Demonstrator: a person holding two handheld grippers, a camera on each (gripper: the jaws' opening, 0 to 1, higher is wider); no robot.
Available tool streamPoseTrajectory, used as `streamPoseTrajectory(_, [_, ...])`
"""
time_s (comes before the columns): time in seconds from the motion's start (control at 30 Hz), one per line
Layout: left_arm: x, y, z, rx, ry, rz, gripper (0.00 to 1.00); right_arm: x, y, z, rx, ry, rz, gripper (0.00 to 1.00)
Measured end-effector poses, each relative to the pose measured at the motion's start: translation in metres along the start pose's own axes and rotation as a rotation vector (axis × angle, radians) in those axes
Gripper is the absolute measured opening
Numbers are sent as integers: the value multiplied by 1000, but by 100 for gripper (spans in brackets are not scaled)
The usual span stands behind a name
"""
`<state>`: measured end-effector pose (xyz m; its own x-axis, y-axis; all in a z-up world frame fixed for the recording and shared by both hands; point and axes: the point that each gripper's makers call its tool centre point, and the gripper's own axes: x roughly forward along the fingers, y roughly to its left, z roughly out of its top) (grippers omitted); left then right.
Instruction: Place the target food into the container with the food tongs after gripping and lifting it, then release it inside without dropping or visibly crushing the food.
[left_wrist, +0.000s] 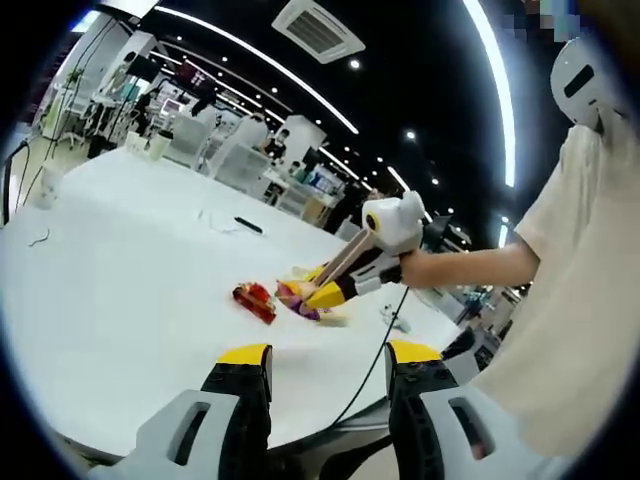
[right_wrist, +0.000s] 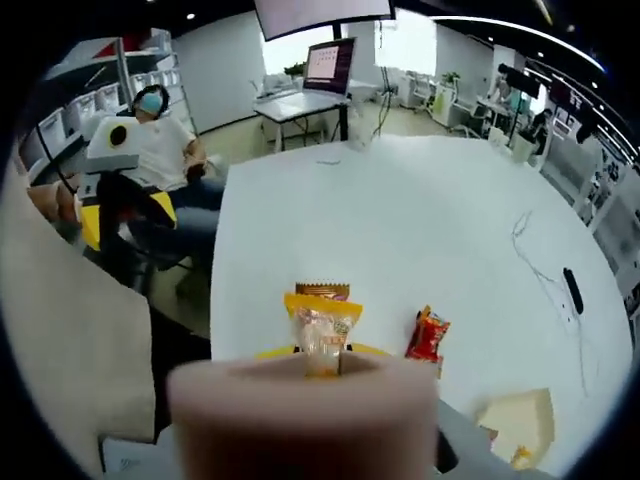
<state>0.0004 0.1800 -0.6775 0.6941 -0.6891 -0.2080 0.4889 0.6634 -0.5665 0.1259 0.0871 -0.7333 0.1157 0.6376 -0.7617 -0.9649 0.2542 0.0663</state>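
Note:
In the right gripper view a yellow-orange wrapped snack (right_wrist: 320, 330) stands upright just past a blurred beige bar, the food tongs (right_wrist: 300, 415), which hide my right gripper's jaws. The left gripper view shows the right gripper (left_wrist: 328, 292) coming in from the right in a hand. It is shut on the tan tongs (left_wrist: 348, 258), low over the snack packets (left_wrist: 296, 294) on the white table (left_wrist: 130, 270). A red packet (left_wrist: 255, 301) (right_wrist: 428, 337) lies beside them. My left gripper (left_wrist: 328, 356) hangs open over the table's near edge, holding nothing.
A pale yellow flat thing (right_wrist: 522, 418) lies near the red packet. A black remote (right_wrist: 572, 290) and a thin cable (right_wrist: 530, 240) lie further out. A person in a cream shirt (left_wrist: 570, 330) stands at the table's edge. Another person sits by desks (right_wrist: 160, 135).

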Motion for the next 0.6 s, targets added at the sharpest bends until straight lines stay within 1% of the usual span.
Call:
streamPoseTrajectory(0.1, [3,0,3,6,-7,-8,45,-9,-9,-1,9,2,-23,16])
streamPoseTrajectory(0.17, [6,-1,4,2,-7,-13,45,-12,-12,0,10,-2,-31,16])
streamPoseTrajectory(0.23, [10,-3,2,7,6,-24,45,-17,-18,2,36,-24,-48,16])
streamPoseTrajectory(0.3, [16,-7,2,18,24,-41,45,-22,-24,3,85,-58,-50,16])
streamPoseTrajectory(0.4, [19,-8,4,24,27,-52,45,-27,-28,1,90,-59,-64,16])
streamPoseTrajectory(0.6, [28,-11,7,33,32,-75,45,-41,-43,-4,122,-76,-107,16])
